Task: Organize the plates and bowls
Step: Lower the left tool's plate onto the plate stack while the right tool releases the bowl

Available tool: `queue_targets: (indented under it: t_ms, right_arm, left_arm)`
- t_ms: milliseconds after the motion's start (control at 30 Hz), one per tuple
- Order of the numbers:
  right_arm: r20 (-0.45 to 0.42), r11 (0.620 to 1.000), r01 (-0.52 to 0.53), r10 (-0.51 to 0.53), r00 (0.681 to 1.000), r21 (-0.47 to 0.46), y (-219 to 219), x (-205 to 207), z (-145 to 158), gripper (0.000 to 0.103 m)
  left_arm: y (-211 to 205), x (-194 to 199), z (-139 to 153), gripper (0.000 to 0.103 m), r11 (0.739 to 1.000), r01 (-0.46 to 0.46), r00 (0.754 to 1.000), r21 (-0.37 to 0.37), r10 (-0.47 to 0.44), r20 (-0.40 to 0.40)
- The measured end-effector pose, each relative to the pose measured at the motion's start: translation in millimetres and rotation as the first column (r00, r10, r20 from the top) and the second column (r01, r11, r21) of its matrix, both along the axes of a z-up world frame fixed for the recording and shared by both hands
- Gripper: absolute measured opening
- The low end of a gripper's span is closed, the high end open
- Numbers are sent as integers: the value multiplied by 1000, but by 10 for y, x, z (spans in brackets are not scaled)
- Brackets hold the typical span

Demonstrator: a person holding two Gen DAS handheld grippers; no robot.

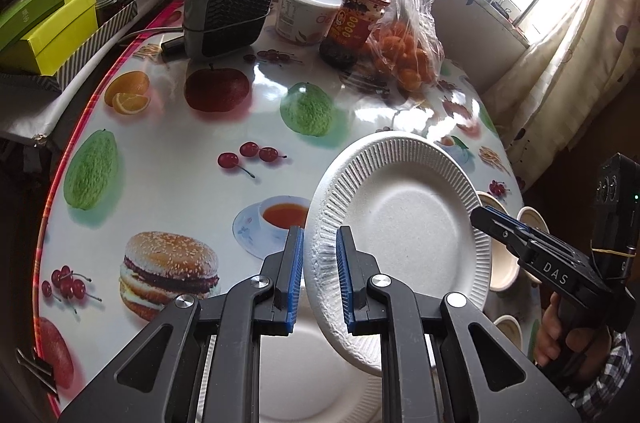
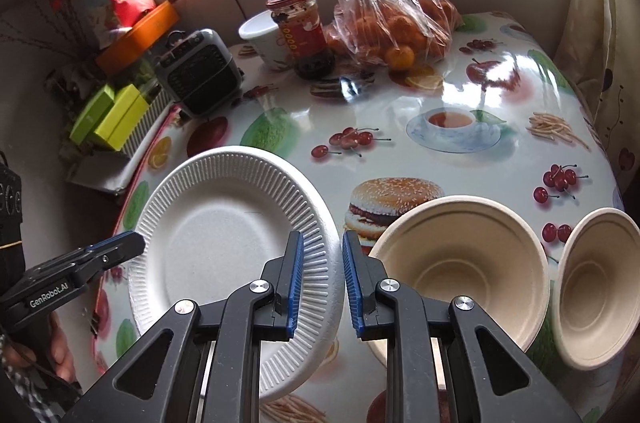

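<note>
A white ribbed paper plate [image 1: 400,223] is tilted up above a second white plate [image 1: 304,379] lying on the table. My left gripper [image 1: 319,275] has its jaws around the tilted plate's near-left rim, a small gap showing beside the pads. My right gripper [image 2: 323,279] straddles the same plate's [image 2: 224,243] right rim, jaws apart. It shows from the side in the left wrist view [image 1: 486,219] at the plate's right edge. Two beige paper bowls [image 2: 460,263] [image 2: 596,287] sit at the right.
The round table [image 1: 192,159] has a glossy fruit-print cover. At its far side stand a small grey heater [image 1: 228,11], a white tub [image 1: 304,11], a red-lidded jar [image 1: 356,23] and a bag of oranges [image 1: 404,55]. Green boxes [image 1: 44,27] lie left.
</note>
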State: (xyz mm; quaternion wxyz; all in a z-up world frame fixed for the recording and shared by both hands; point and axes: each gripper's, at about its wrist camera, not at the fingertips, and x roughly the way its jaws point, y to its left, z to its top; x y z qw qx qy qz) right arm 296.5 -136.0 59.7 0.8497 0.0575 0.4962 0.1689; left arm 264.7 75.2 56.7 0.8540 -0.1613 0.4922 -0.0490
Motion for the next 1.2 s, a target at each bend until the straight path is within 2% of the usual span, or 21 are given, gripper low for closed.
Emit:
queue_targets:
  t_ms: [333, 1200]
  right_arm:
    - [-9, 999, -50, 50, 999, 6, 184, -254, -18, 19]
    - [-82, 991, -137, 136, 987, -2, 594, -660, -407, 20]
  left_arm:
    - [201, -269, -49, 16, 1000, -25, 1000, -11, 25, -6]
    - [552, -790, -423, 16, 998, -55, 996, -17, 54, -72]
